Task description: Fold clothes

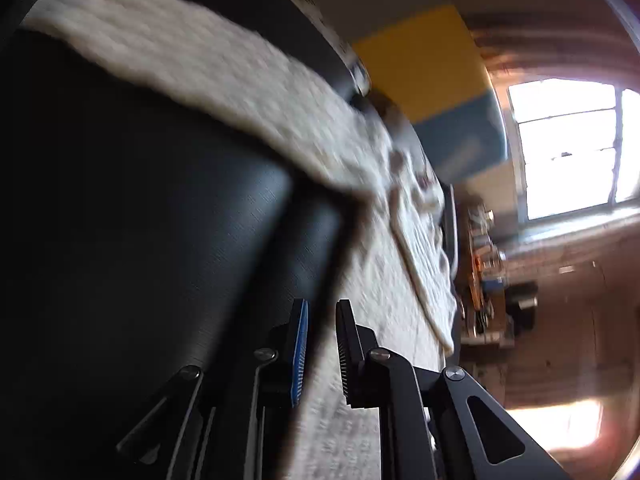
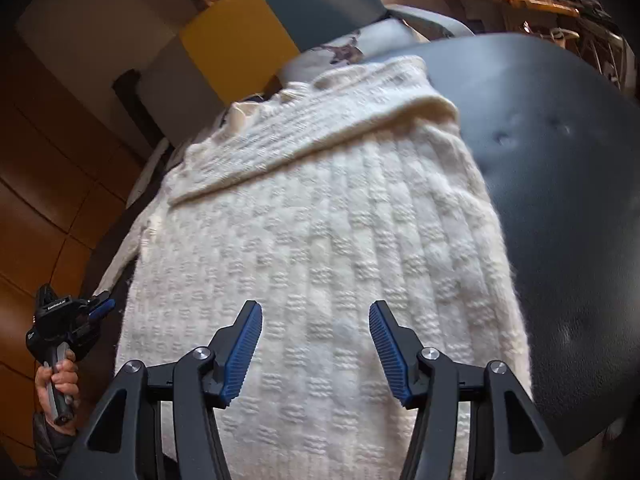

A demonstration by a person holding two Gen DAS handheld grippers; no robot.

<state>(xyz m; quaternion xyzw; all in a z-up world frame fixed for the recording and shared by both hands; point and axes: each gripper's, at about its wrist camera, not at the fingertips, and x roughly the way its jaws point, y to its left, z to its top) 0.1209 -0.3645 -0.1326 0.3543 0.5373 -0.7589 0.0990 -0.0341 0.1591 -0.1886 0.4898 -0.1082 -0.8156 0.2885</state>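
Across the dark bench [image 2: 560,160] lies the cream knitted sweater [image 2: 320,220], one sleeve folded over. Above it the right hand-held gripper [image 2: 316,344] hangs released; beside its edge the left hand-held gripper [image 1: 322,352] is nearly clenched, apparently empty, likely readying a grasp.

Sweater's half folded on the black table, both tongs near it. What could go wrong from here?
1. The cream knit sweater overhangs the near edge of the round black table; a tug toward that edge might slide it off.
2. The sleeve folded across the top lies loose and may unfold if the body is lifted.
3. The left tongs have a narrow gap at the sweater's edge; whether they grip fabric is unclear. The right tongs are open above the knit.
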